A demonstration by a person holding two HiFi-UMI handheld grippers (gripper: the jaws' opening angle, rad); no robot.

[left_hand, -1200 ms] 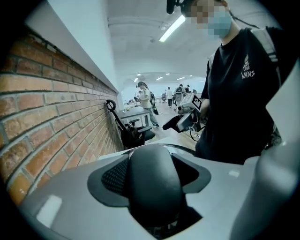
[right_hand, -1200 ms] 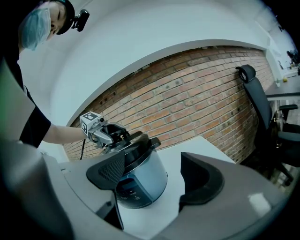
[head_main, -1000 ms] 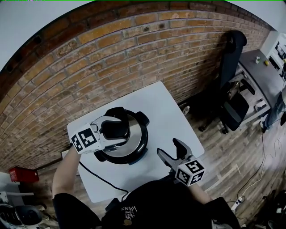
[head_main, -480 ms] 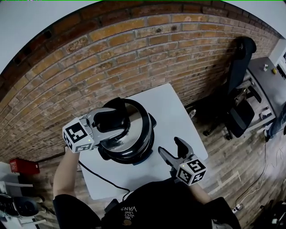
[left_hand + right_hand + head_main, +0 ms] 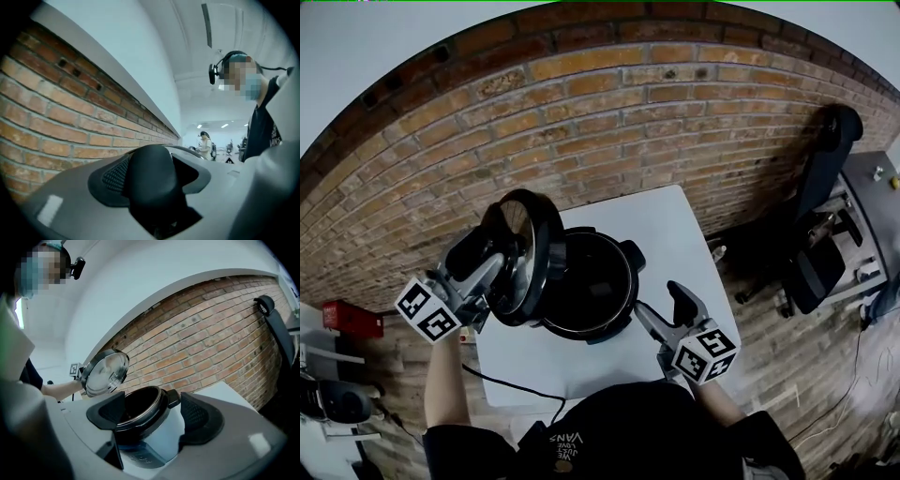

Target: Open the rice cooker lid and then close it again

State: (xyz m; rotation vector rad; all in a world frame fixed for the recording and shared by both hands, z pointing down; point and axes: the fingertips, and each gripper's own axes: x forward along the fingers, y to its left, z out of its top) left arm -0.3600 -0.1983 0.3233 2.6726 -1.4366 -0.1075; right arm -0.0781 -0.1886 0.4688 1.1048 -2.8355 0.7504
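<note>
The brick wall (image 5: 609, 103) is running along the 12 o'clock side of the white table (image 5: 675, 234). The rice cooker (image 5: 591, 286) is standing on the table toward its 9 o'clock half, with the pot lying open and its dark interior showing. The lid (image 5: 520, 258) is hanging at the cooker's 9 o'clock, raised off the pot and tilted on edge so that its shiny underside is facing the pot. The left gripper (image 5: 487, 258) is carrying the lid by its black handle (image 5: 152, 183), with both jaws clamped against that handle. The right gripper (image 5: 661, 305) is hovering at the cooker's 4 o'clock, just beside the body and not touching it. Its jaws are standing apart with nothing gripped between them.
</note>
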